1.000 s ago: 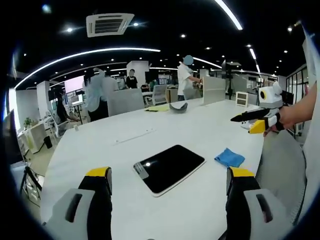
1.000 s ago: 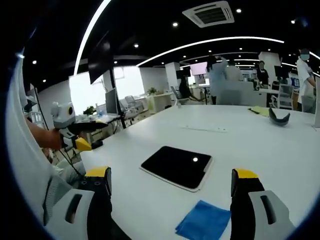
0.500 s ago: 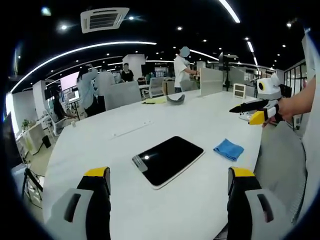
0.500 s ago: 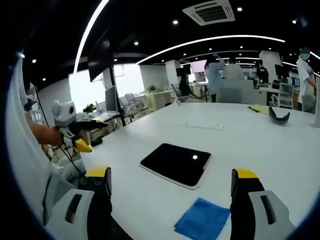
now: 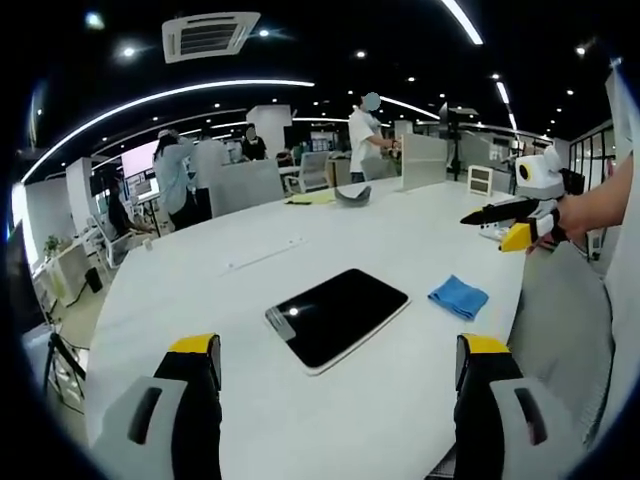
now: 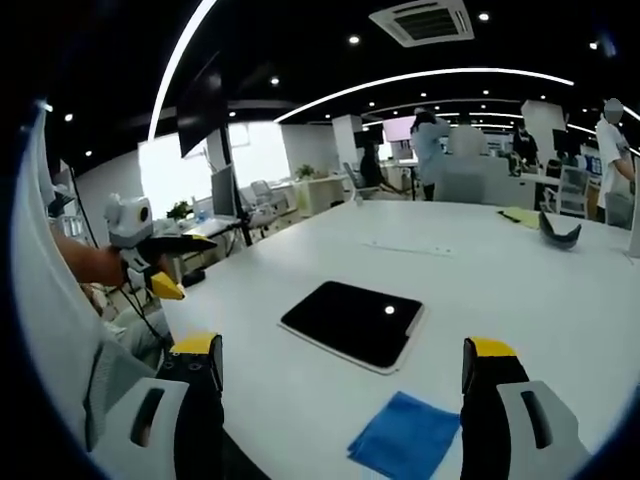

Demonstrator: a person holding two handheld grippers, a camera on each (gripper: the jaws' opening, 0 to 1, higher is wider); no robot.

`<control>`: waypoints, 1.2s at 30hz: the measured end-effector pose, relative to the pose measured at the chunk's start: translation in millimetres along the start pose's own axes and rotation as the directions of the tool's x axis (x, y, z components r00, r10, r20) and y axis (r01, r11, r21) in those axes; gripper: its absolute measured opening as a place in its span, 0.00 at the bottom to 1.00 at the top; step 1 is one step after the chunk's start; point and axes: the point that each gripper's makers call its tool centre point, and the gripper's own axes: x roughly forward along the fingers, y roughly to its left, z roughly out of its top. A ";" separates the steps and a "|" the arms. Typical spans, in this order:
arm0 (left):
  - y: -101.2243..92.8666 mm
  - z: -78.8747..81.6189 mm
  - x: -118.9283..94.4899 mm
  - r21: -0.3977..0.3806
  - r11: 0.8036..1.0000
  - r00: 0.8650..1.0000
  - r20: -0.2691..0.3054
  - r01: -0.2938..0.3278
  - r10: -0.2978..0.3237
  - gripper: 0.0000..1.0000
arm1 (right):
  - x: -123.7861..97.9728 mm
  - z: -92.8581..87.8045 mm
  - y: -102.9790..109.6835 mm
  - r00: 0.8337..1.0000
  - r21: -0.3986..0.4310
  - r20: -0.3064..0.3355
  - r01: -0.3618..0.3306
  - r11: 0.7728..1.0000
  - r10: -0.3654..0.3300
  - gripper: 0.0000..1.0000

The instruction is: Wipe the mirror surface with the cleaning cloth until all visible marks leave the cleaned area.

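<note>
Barely any change over the last second: you're still hovering both the left gripper [image 5: 335,400] and right gripper [image 6: 340,405] wide and empty, dark rectangular mirror [image 5: 337,316] flat mid-table, folded blue cleaning cloth [image 6: 404,437] beside it, so wiping hasn't started.

Each hand-held gripper has two broad grey jaws with black inner faces, a slot in each grey shell and yellow caps at the tips: the left hand-held gripper [image 5: 335,355] and the right hand-held gripper [image 6: 340,355] look alike. From the side, the body is slim and black with a yellow wedge below. The person wears what seems to be a light grey sleeve [image 6: 95,385].
</note>
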 end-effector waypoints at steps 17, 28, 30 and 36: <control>1.6 0.5 -1.5 -0.011 1.000 1.000 0.012 -0.010 0.010 0.98 | -1.8 3.2 -0.1 1.000 -0.027 0.024 -0.018 0.999 0.019 0.97; 1.0 -1.0 -1.4 -0.019 1.000 1.000 0.011 -0.013 0.013 0.98 | -1.6 -22.0 -13.2 0.999 -0.073 -0.054 -0.004 0.997 0.000 0.93; 0.8 -1.3 -1.7 -0.011 1.000 1.000 0.009 -0.014 0.014 0.98 | -0.6 -24.0 -13.7 0.998 -0.081 -0.061 -0.006 0.997 0.002 0.92; 0.4 -2.6 -1.8 -0.016 1.000 1.000 0.003 -0.010 0.010 0.98 | 5.0 -34.9 -19.5 0.994 -0.098 -0.105 -0.011 0.995 0.001 0.93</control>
